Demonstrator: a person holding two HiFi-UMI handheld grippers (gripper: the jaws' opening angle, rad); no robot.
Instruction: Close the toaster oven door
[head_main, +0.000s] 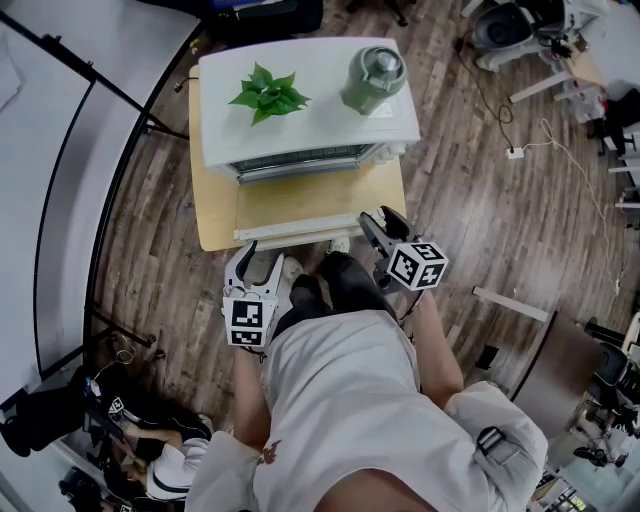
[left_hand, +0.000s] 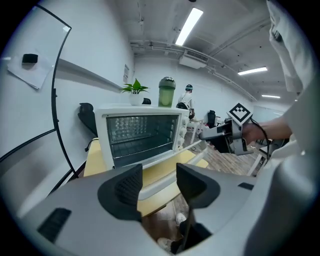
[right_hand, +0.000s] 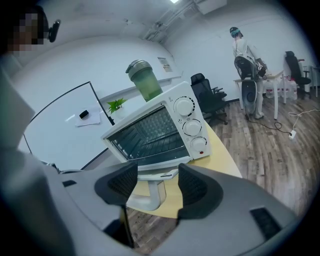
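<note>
Toaster oven (head_main: 320, 120), white, sits on a small wooden desk (head_main: 215, 215) at the far side of the person, its front facing them. Its door (right_hand: 150, 172) is open, dropped forward and lying roughly level over the near part of the desk, with the white door handle (head_main: 300, 234) along the desk's near edge. The wire rack inside shows through the opening in both gripper views. Three round knobs (right_hand: 192, 127) run down the right side of the front. On top of the oven stand a small green plant (head_main: 268, 95) to the left and a green jar with a grey lid (head_main: 374, 78) to the right. The left gripper (head_main: 262, 262) hangs just near of the handle's left part, pointing at the oven and a little downward; its jaws are apart with a narrow gap, and only the handle farther off shows through that gap, untouched. The right gripper (head_main: 378, 220) is held at the handle's right end, just beside the desk's near right corner; its jaws are also apart and clamp nothing. The desk stands on a wood-plank floor (head_main: 480, 200).
</note>
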